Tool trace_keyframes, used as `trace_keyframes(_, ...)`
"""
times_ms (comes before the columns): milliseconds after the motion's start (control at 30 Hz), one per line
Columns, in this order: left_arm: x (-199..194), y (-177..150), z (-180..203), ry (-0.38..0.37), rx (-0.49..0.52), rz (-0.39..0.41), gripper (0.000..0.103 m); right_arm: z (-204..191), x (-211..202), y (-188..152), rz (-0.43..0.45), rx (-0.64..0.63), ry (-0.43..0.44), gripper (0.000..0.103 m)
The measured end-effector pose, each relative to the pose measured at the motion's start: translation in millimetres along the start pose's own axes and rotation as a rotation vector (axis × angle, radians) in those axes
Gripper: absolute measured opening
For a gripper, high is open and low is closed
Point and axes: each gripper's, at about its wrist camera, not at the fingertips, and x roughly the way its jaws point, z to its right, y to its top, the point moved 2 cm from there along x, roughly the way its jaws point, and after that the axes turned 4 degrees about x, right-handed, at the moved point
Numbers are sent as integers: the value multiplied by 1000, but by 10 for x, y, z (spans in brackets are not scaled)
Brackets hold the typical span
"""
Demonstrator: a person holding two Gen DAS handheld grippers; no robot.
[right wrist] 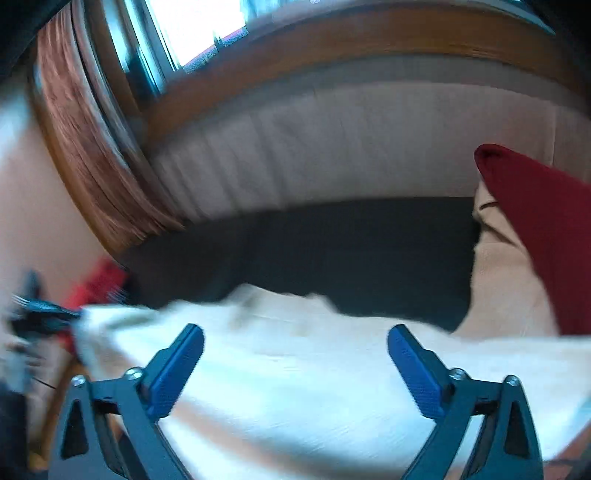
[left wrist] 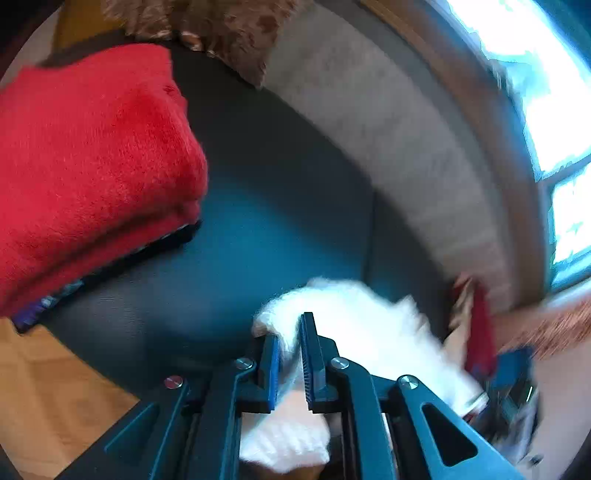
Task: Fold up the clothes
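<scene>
A fluffy white garment (left wrist: pixel 362 325) lies on the dark sofa seat (left wrist: pixel 277 221). My left gripper (left wrist: pixel 290 328) is shut on one of its edges, and white cloth fills the narrow gap between the blue pads. In the right wrist view the same white garment (right wrist: pixel 295 387) spreads under my right gripper (right wrist: pixel 295 332), whose jaws stand wide apart above the cloth with nothing pressed between them. A folded red sweater (left wrist: pixel 92 166) rests on the seat at the left. The picture is blurred on both sides.
A dark patterned garment (left wrist: pixel 37 306) shows beneath the red sweater. A dark red cloth (right wrist: pixel 546 240) lies over a beige one (right wrist: pixel 506 277) at the right. Behind are the pale backrest (left wrist: pixel 388 129), a brown furry cushion (left wrist: pixel 221 33), a bright window (left wrist: pixel 554 92) and wooden floor (left wrist: pixel 55 387).
</scene>
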Motion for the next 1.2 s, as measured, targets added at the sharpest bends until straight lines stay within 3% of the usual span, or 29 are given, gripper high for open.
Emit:
trace_keyframes(67,0,-36,114,21,103,-45,13,26,392,-59,-111,-91,-64,80)
trace_keyframes(233,-142,-160,385,60,283,-111,17,224,1005,-182,-291,-147,-129,81)
trace_keyframes(267,-223,-147,338,30,268,-97,17,259,1056,-170,-292,-139,-126,89)
trace_keyframes(367,-390,-65,274,-45,238,-22,20,347,1155,-131,-282,-119,-110,94)
trace_keyframes(500,-329,38,536,-79,322,76,24,379,1193,-118,-275,-134,-106,89)
trace_keyframes(633,405,339,1301,-120,502,18,25,349,1166,-117,-258,-166,-108,71)
trace_keyframes(800,1428,405,1967,-121,670,-157,25,341,1165,-70,-244,-208,-126,43)
trace_keyframes(867,1773,389,2024,-103,660,-228,25,342,1182,-18,-239,-224,-138,28)
trace_keyframes(967,2143,342,1845,-41,595,-305,20,335,1228,83,-241,-249,-135,16)
trace_keyframes(1100,2233,544,1540,-51,442,-227,4,378,1320,365,-205,-274,-140,13)
trace_keyframes(1200,2266,779,1563,-15,448,-178,1,442,1475,812,-133,-246,-183,13)
